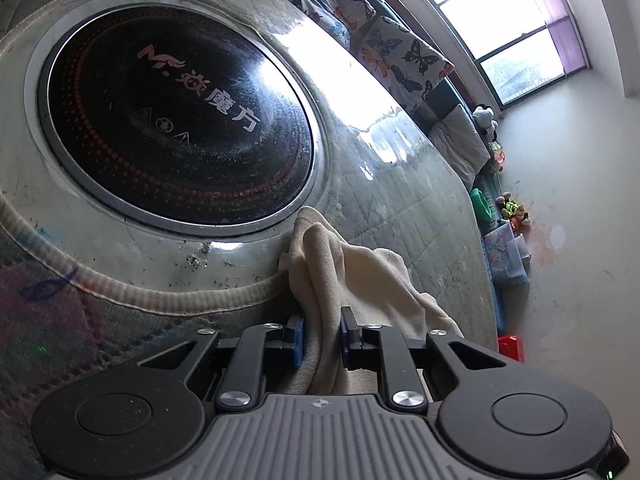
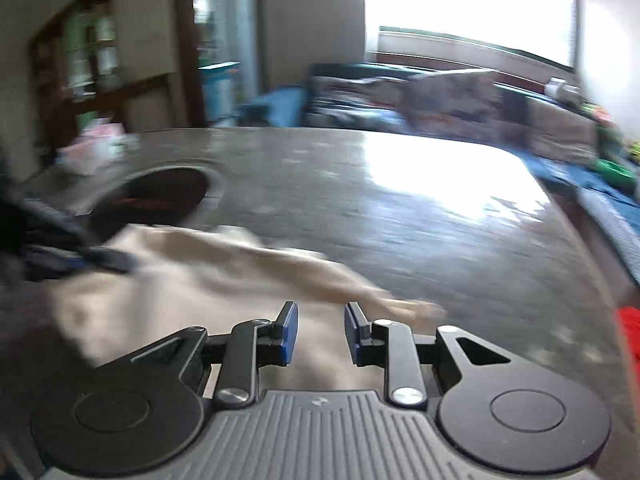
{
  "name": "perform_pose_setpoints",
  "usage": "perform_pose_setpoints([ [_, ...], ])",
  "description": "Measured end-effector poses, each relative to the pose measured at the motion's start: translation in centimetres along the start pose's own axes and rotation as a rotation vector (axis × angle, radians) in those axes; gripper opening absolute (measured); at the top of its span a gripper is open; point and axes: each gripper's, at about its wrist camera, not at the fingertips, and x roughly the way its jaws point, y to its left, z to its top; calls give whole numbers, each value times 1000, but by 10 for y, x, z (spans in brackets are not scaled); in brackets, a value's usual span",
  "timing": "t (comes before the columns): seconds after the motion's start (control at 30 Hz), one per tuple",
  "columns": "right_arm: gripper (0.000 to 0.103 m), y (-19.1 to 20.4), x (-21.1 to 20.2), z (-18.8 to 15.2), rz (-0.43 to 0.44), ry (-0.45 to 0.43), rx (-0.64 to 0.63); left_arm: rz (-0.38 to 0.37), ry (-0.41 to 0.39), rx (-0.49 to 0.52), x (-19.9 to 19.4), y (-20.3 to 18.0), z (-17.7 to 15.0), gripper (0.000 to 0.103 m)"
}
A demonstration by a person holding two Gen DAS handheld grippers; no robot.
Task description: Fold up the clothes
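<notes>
The left gripper (image 1: 321,334) pinched one cream soft-fabric garment (image 1: 344,276) between its two blue pads, near the round black glass hob (image 1: 176,120). The right gripper (image 2: 321,334), spread and empty, hovered above that garment's near end.

the garment (image 1: 352,276) is plain cream, with no print. the left tongs (image 1: 322,338) and the right tongs (image 2: 320,334) are black with blue pads (image 1: 298,340), above a ribbed grey body. the tabletop (image 1: 420,216) is glossy grey-green with a faint quilted grid and a cream ribbed border (image 1: 132,296). the round hob (image 1: 180,120) is black, ringed in silver, with circles of small red dots and pale lettering. the cushions (image 1: 404,56) are white with black, orange and blue butterflies. the curtain (image 1: 556,12) is purple. a red object (image 1: 511,347) lies beside the tabletop.
</notes>
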Motion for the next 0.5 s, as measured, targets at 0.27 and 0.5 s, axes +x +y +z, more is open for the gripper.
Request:
perform_pose_setpoints([
  [0.27, 43, -48, 11, -19, -4, 30, 196, 25, -4, 37, 1, -6, 0, 19],
  [0.5, 23, -45, 12, -23, 33, 7, 215, 52, -16, 89, 2, -15, -2, 19],
])
